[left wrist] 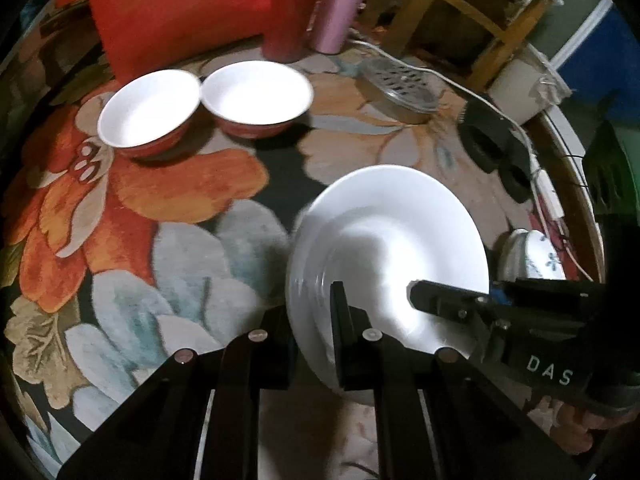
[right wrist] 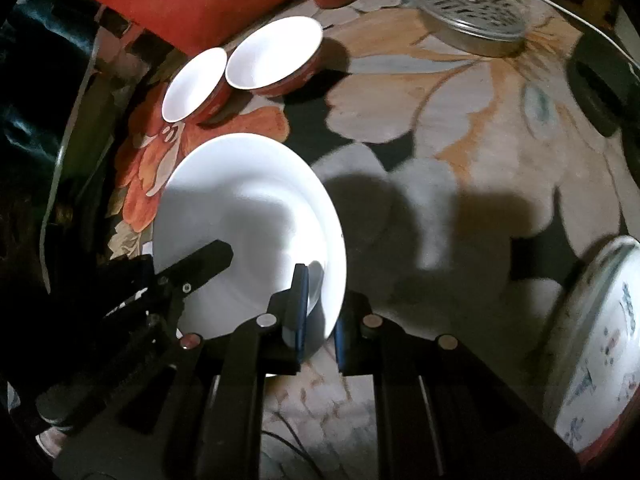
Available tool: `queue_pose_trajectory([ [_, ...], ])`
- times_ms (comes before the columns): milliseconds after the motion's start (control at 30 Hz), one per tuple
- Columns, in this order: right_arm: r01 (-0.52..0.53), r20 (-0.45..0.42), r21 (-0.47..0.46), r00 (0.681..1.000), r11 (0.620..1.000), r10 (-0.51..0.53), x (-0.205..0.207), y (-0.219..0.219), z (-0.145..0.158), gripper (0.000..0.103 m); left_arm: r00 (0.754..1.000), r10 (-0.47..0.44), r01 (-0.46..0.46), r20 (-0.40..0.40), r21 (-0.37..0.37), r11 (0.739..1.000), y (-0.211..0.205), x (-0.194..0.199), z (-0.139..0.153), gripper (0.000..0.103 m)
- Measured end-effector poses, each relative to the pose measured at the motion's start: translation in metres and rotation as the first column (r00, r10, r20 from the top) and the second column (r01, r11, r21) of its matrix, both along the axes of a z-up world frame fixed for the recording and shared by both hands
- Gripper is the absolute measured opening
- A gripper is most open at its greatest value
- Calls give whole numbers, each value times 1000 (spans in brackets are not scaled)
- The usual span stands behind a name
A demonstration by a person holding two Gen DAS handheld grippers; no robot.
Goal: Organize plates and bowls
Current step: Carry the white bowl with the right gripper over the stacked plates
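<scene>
Plate is tilting between both tools: left gripper is pinching its near-left rim, right gripper clamping the opposite rim, bowls lying beyond.

Open cloth between bowls and tin.

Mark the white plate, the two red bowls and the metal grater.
White plate [left wrist: 384, 216]: left wrist view, far inner rim.
Left red bowl [left wrist: 144, 108]: left wrist view, white inside.
Right red bowl [left wrist: 256, 92]: left wrist view, white inside.
Metal grater [right wrist: 472, 8]: right wrist view, perforated top.
</scene>
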State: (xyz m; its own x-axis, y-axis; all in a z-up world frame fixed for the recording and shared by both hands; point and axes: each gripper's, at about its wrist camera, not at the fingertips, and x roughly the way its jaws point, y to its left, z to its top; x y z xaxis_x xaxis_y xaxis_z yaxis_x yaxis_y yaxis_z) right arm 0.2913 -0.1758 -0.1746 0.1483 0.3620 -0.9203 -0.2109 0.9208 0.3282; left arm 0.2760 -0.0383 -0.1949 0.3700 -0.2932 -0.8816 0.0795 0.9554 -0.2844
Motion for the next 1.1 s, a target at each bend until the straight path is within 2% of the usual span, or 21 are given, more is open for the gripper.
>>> queue_pose_trajectory([
  [267,67,-3,2,998,998,-67,-27,-45,13,12,996,-86,86,31,2,996,-43,-7,15,13],
  [567,153,-16,-2,988,988,-153,-38,-96,19,12,984,-176,176,40,-14,984,-95,-11,19,13],
  [833,271,-23,-9,962,963,-271,-58,-156,25,11,963,-267,268,46,-28,963,-156,-18,25,12],
  [1100,361,-32,-20,932,932,-362,-61,-204,23,11,941,-338,338,37,-18,941,-210,-21,23,12],
])
